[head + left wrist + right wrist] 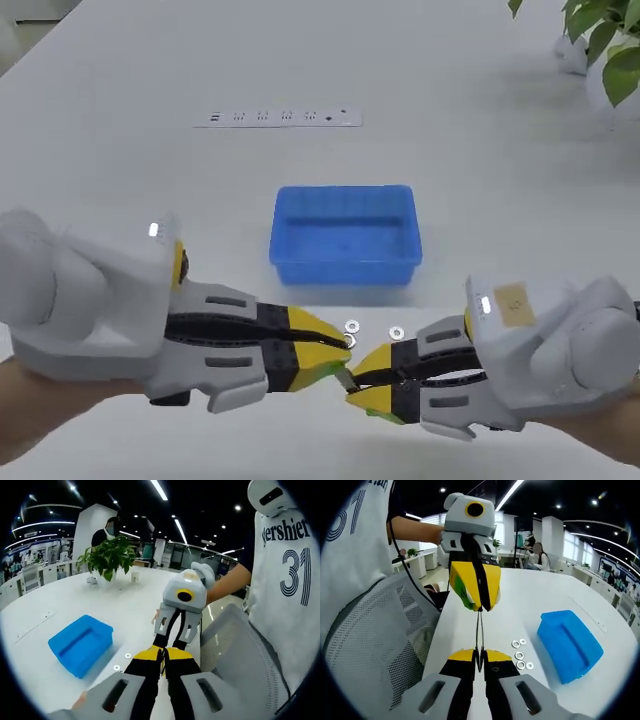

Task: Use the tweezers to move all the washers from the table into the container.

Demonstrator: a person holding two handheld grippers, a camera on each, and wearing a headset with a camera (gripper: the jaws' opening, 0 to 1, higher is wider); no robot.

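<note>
Thin metal tweezers (480, 630) span the gap between the two grippers, which meet tip to tip above the table's near edge. My right gripper (480, 656) is shut on one end and my left gripper (481, 608) is shut on the other. In the head view the left gripper (345, 346) comes in from the left and the right gripper (352, 386) from the right. Several small steel washers (397, 332) (519, 655) (128, 656) lie on the white table just beyond the tips. The blue container (345, 235) (80, 642) (570, 642) sits behind them, with nothing visible inside.
A long ruler-like strip (280, 117) lies on the table beyond the container. A potted plant (605, 50) (107, 555) stands at the far right corner. A grey mesh chair (385, 640) and the person's body are close behind the table's near edge.
</note>
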